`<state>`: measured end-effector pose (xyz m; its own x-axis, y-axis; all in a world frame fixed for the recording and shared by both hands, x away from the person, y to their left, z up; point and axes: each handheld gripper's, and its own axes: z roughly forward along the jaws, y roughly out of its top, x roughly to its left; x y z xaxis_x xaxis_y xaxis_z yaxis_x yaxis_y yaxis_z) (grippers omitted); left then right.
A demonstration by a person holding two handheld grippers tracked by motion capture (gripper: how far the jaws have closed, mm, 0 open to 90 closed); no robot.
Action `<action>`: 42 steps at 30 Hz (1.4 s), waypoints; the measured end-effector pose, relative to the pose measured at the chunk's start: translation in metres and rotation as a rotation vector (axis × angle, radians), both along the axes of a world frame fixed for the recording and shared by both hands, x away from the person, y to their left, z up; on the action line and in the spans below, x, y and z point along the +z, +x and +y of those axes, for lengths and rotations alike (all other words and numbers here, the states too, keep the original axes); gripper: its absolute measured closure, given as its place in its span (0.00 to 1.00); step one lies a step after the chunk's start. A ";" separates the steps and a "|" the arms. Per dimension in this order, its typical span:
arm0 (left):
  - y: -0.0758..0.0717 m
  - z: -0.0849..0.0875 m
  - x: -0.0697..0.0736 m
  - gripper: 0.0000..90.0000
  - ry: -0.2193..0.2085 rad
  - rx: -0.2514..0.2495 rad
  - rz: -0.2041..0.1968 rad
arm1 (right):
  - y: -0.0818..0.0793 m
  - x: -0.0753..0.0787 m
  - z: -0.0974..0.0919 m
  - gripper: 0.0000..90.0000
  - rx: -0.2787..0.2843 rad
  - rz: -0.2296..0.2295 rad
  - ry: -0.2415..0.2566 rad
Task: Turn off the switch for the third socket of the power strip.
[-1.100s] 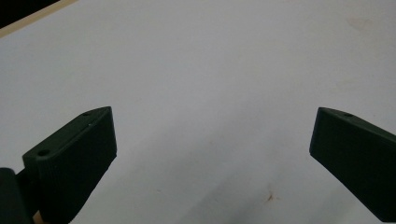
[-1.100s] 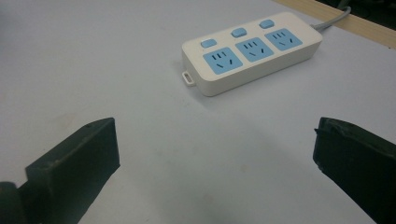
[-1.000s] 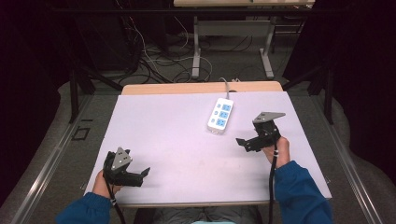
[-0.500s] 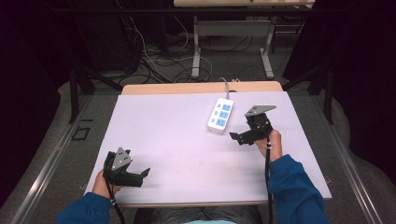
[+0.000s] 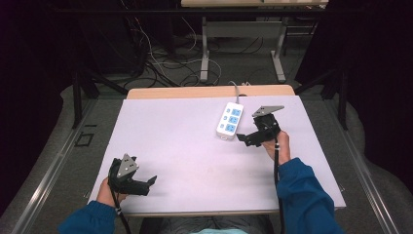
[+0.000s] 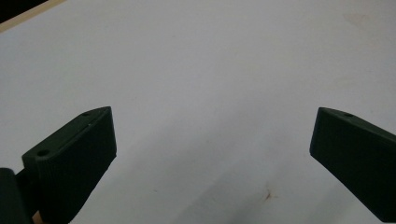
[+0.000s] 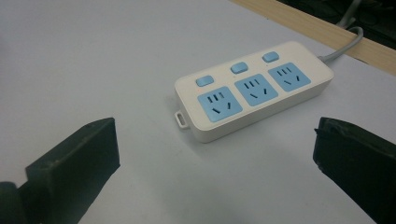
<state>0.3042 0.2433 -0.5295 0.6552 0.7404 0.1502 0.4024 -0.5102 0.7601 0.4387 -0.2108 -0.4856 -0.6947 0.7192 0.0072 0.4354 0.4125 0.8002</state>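
White power strip with three blue sockets lies flat at the far side of the pale tabletop.
Your right gripper sits just beside the strip, jaws wide, gripping nothing; your left gripper rests well apart from it, also wide.

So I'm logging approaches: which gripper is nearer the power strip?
Right. The right gripper hovers just beside the power strip, jaws open and aimed at it. The left gripper sits at the table's near left corner, far from it.
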 end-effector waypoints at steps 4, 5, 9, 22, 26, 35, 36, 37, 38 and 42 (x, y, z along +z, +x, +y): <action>0.000 0.000 0.000 0.01 -0.002 0.004 -0.005 | 0.003 0.000 0.003 0.00 -0.004 -0.002 0.006; 0.000 0.001 0.000 0.01 -0.003 0.007 -0.007 | 0.004 0.000 0.004 0.00 -0.001 -0.004 0.002; 0.000 0.001 0.000 0.01 -0.001 0.005 -0.005 | 0.008 0.002 0.009 0.00 0.004 -0.007 0.004; 0.000 -0.001 0.000 0.01 0.001 -0.001 0.008 | 0.020 0.001 0.020 0.00 0.008 -0.011 0.023; 0.000 -0.001 0.000 0.01 0.001 -0.001 0.008 | 0.024 0.000 0.023 0.00 0.011 -0.012 0.029; 0.000 -0.001 0.000 0.00 0.001 -0.004 0.006 | 0.027 -0.002 0.027 0.00 0.012 -0.011 0.026; 0.000 -0.001 0.000 0.00 0.002 -0.006 0.008 | 0.028 -0.002 0.027 0.00 0.017 -0.011 0.032; 0.000 0.000 -0.001 0.00 0.002 -0.006 0.009 | 0.028 -0.002 0.027 0.00 0.017 -0.012 0.030; 0.000 0.000 -0.001 0.00 -0.003 -0.005 0.008 | 0.029 -0.003 0.027 0.00 0.015 -0.011 0.032; 0.000 0.000 -0.001 0.00 -0.005 -0.005 0.010 | 0.031 -0.002 0.029 0.00 0.018 -0.013 0.029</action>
